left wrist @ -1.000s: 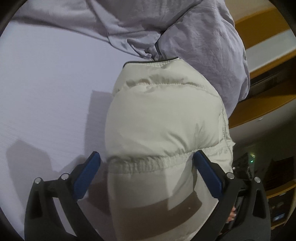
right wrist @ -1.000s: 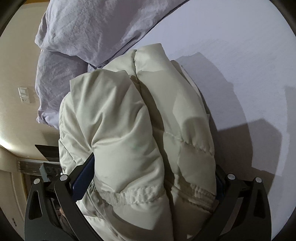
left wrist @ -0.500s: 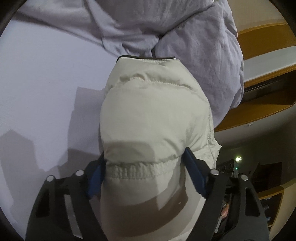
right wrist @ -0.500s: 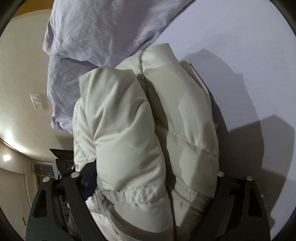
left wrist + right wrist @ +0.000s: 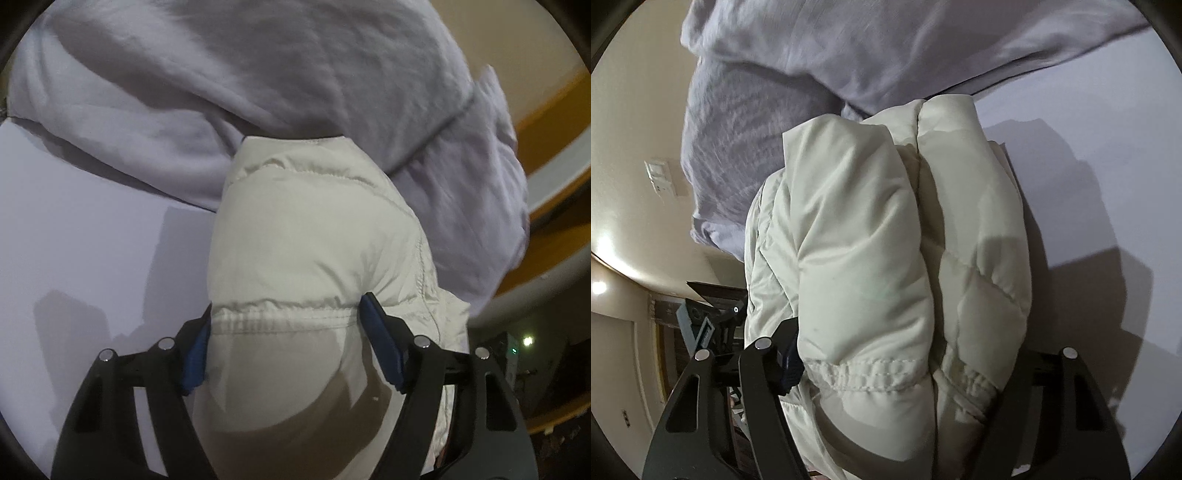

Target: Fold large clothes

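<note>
A cream quilted puffer jacket [image 5: 314, 236] is bundled up over the white bed sheet [image 5: 92, 258]. My left gripper [image 5: 286, 317] is shut on the jacket's elastic hem, its blue pads [image 5: 373, 325] pressing both sides. In the right wrist view the same jacket [image 5: 886, 240] is folded into thick rolls. My right gripper [image 5: 894, 365] is shut on its gathered hem; the right finger is hidden behind the fabric. The jacket's far end touches the lavender duvet.
A crumpled lavender duvet [image 5: 295, 92] lies heaped at the far side of the bed, also in the right wrist view [image 5: 849, 55]. Wooden ledges [image 5: 554, 155] and a dark room lie off the bed's edge. A wall switch [image 5: 659, 177] is at left.
Both grippers have closed in on the jacket's hem and pushed the bundle forward toward the duvet, which now fills more of each view.
</note>
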Action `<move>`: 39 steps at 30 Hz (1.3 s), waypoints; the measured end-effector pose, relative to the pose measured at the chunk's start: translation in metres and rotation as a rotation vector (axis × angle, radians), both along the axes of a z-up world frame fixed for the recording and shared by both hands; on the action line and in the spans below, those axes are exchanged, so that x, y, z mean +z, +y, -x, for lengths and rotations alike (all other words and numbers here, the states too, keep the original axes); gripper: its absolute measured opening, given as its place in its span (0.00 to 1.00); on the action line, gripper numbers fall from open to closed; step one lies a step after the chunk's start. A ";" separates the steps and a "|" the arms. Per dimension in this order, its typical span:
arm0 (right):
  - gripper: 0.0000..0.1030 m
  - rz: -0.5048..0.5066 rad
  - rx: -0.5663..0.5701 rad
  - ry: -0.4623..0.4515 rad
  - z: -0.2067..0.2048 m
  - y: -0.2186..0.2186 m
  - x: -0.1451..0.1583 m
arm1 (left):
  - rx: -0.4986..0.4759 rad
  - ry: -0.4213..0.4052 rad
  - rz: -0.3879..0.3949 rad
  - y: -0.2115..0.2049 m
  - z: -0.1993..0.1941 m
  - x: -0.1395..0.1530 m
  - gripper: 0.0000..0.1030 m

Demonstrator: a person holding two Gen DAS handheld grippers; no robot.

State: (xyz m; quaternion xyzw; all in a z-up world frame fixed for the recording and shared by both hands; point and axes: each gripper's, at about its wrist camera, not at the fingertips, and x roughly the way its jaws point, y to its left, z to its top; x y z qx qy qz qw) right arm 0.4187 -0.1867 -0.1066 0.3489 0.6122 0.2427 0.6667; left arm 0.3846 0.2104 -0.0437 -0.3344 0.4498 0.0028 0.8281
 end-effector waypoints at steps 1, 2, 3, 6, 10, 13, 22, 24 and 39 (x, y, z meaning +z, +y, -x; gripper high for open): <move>0.72 0.013 0.003 0.000 -0.001 0.002 0.001 | 0.009 0.008 -0.004 0.004 -0.001 -0.003 0.72; 0.75 0.034 0.018 -0.002 -0.002 0.003 0.002 | 0.016 0.015 -0.009 0.007 0.000 -0.005 0.73; 0.77 0.050 0.035 -0.005 -0.002 0.003 0.004 | 0.018 0.015 -0.017 0.007 0.001 -0.006 0.74; 0.79 0.109 0.071 -0.033 -0.003 -0.003 0.016 | 0.020 0.005 -0.105 0.005 0.003 -0.002 0.79; 0.84 0.218 0.070 -0.111 -0.001 -0.019 0.040 | 0.024 -0.018 -0.259 -0.006 -0.001 0.017 0.80; 0.84 0.295 0.058 -0.172 -0.005 -0.021 0.057 | 0.020 -0.056 -0.335 -0.016 -0.006 0.032 0.82; 0.83 0.518 0.061 -0.479 -0.018 0.039 0.101 | -0.015 -0.137 -0.491 -0.059 -0.025 0.053 0.85; 0.83 0.556 0.069 -0.546 -0.021 0.057 0.104 | -0.026 -0.131 -0.510 -0.066 -0.028 0.048 0.85; 0.81 0.657 0.120 -0.624 -0.018 0.091 0.051 | -0.058 -0.140 -0.571 -0.082 -0.020 0.012 0.87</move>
